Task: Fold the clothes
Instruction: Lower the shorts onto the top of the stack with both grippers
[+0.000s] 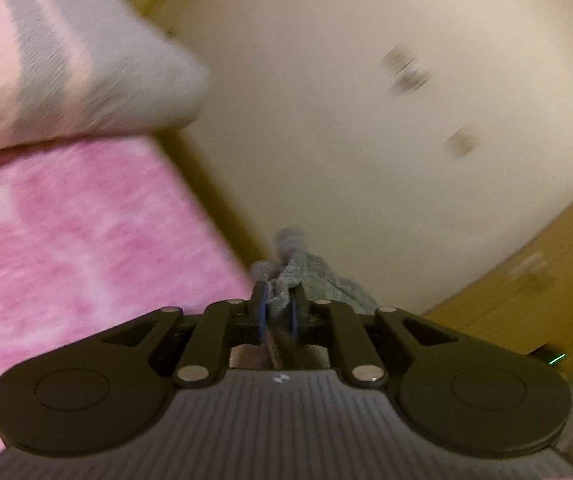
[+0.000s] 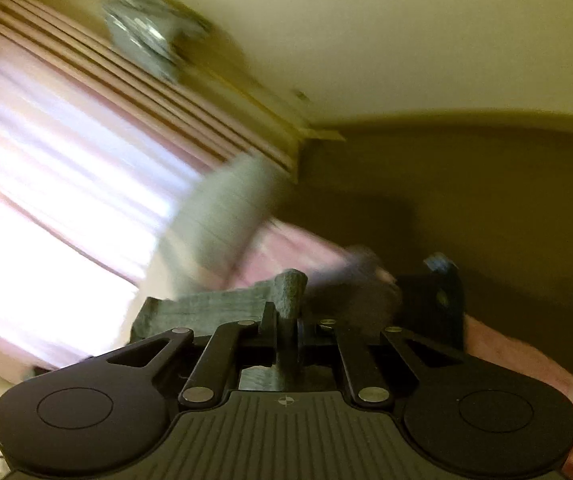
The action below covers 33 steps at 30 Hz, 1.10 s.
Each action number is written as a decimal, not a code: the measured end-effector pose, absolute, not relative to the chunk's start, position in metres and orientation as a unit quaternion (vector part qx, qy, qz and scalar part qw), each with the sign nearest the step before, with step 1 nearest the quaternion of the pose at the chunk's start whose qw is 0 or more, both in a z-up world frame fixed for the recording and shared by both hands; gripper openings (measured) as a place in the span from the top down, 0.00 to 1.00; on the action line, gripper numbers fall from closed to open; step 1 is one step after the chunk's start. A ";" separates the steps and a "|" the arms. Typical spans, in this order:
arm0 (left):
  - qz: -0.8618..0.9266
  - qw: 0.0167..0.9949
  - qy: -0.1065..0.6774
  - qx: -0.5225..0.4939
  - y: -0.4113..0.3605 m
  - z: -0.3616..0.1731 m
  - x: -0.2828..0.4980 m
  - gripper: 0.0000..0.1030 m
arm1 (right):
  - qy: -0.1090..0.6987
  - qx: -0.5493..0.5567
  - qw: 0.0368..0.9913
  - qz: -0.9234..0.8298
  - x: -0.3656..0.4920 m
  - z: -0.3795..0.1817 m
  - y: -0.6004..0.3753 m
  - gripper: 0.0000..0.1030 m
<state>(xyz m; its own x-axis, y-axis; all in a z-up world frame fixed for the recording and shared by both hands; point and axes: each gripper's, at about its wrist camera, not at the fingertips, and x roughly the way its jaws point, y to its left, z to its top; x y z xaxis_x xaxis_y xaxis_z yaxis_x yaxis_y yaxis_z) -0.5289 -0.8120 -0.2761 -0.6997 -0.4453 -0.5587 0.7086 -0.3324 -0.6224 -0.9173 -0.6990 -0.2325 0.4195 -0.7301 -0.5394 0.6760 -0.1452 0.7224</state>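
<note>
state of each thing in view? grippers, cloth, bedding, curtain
left gripper: shut on the grey cloth
right gripper: shut on the grey cloth
grey cloth: pinched by both, bunched at the fingers, lifted
pink blanket: spread flat
pillow: lying on the blanket
curtain: drawn, backlit

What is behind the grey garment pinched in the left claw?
Behind the grey garment held in the left claw are a cream wall and the pink bedspread edge. Its hanging part is hidden by the claw body.
</note>
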 end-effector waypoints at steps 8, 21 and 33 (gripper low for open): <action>-0.754 0.362 0.543 0.070 -0.829 -0.286 -0.516 0.63 | -0.080 0.578 0.599 -0.548 -0.925 -0.247 -0.693 0.58; -0.764 0.448 0.439 0.153 -0.825 -0.283 -0.542 1.00 | -0.002 0.510 0.615 -0.601 -0.907 -0.236 -0.699 0.70; -0.844 0.368 0.316 0.229 -0.703 -0.204 -0.574 0.98 | 0.118 0.350 0.607 -0.703 -0.827 -0.161 -0.605 0.55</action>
<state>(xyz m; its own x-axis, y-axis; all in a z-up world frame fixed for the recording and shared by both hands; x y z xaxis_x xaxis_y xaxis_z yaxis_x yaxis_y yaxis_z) -0.5743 -0.7033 -0.2044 -0.6234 -0.4767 -0.6198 0.7667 -0.5283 -0.3648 -0.8267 -0.6052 -0.1609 -0.0172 -0.7717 -0.6357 0.9367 -0.2347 0.2596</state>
